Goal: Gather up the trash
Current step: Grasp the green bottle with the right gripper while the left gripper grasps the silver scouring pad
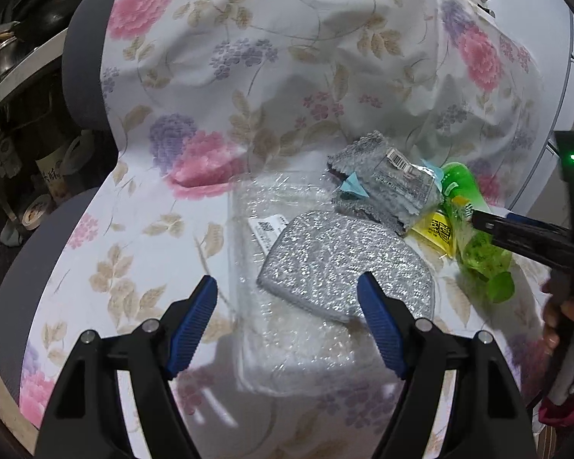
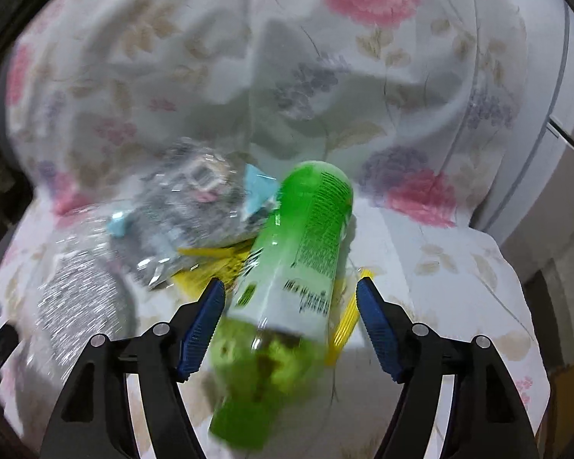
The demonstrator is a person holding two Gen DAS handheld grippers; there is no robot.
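Right wrist view: right gripper point(image 2: 291, 315) gapes around the bottle point(image 2: 298, 244), ungripped. Left gripper point(image 1: 287, 313) gapes, empty, at lower centre above the pad point(image 1: 336, 264); wrappers point(image 1: 386, 183) remain, so nothing looks collected.

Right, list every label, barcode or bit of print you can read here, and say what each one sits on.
None of it reads clearly.
Green bottle: lines of dark print, too blurred.
Clear wrapper: barcode sticker, digits too small.
Yellow packet: square code, no legible words.
Bubble wrap: white label, too small.
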